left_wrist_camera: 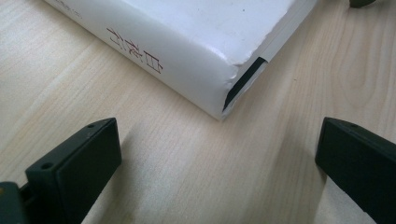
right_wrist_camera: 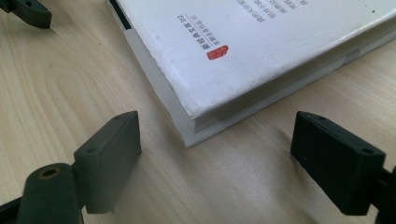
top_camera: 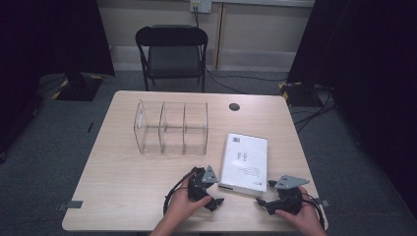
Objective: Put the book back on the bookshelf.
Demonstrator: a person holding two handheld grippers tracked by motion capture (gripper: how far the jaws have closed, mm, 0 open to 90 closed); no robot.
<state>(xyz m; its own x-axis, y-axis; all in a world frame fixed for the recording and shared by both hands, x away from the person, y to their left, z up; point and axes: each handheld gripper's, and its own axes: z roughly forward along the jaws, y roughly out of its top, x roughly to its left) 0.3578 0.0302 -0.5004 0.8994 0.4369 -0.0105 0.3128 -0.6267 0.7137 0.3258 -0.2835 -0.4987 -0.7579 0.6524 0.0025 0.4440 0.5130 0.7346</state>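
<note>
This looks like a lab or studio set up for recording. A pale wood-grain table (top_camera: pixel 123 206) stands on grey carpet (top_camera: pixel 44 157), with black curtains (top_camera: pixel 44 34) hanging at both sides. Beyond the far edge of the table a black folding chair (top_camera: pixel 171 54) faces it, backed by a plain beige wall (top_camera: pixel 255 34) with a socket (top_camera: pixel 200 5). Cables (top_camera: pixel 246 78) trail over the carpet, yellow-black tape (top_camera: pixel 61 91) marks a stand's foot at the left, and grey tape tabs (top_camera: pixel 74 204) sit at the table's near corners.
</note>
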